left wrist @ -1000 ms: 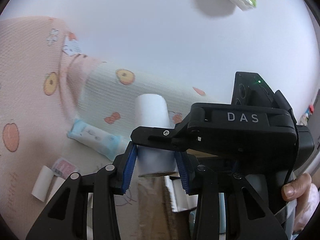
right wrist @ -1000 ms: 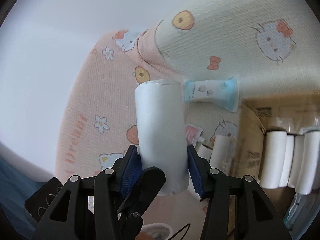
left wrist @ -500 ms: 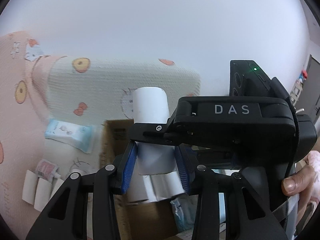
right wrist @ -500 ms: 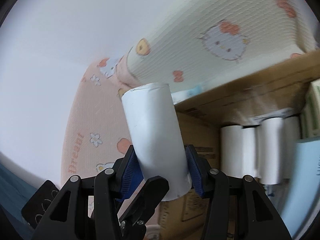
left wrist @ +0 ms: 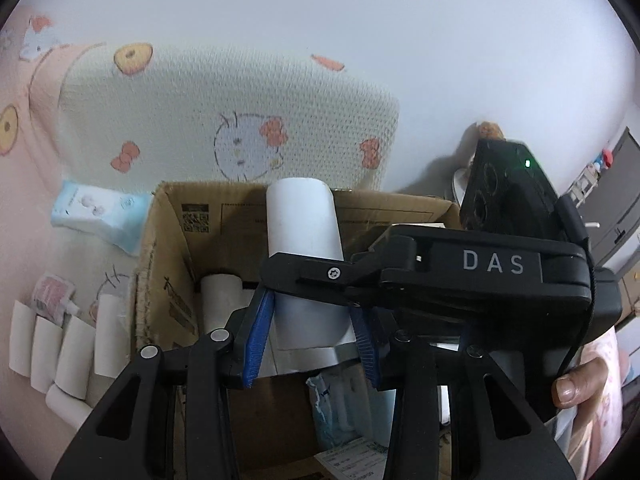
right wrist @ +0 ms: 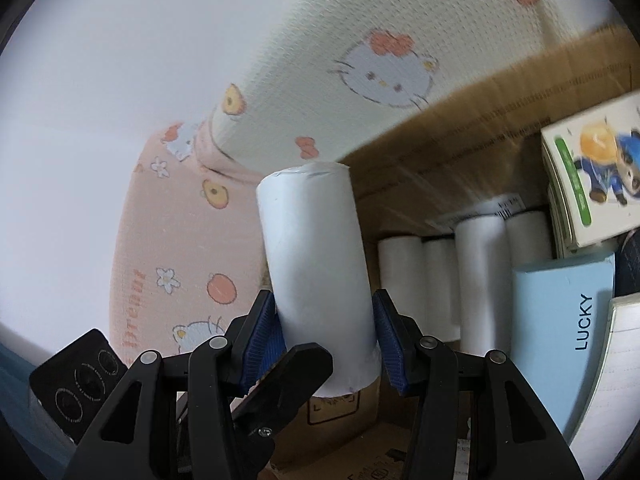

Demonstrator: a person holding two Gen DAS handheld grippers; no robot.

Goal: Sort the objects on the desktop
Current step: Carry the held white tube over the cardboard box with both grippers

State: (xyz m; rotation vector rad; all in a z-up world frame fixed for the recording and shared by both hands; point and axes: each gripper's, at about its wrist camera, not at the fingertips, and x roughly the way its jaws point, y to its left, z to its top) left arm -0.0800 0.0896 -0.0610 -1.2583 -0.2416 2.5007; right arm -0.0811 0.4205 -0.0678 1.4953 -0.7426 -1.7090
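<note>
A pink cartoon-print bedsheet (left wrist: 24, 208) carries a cream pillow (left wrist: 240, 120) far, an open cardboard box (left wrist: 160, 264) near, with a wipes pack (left wrist: 100, 220), sachet (left wrist: 50, 296) and white rolls (left wrist: 68, 356) left.

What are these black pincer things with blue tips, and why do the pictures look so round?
They are two hand-held claws; a person's hand grips one. Each carries a camera looking along its fingers through a wide lens, which bends the picture round. One picture is from the left claw, the other from the right claw. Each shows a white roll squeezed between blue pads, with the other claw's finger crossing it, so both seem to hold one roll. Behind is a cardboard box with more rolls and a blue LUCKY box inside. Other rolls lie outside on a cartoon-cat cloth.
</note>
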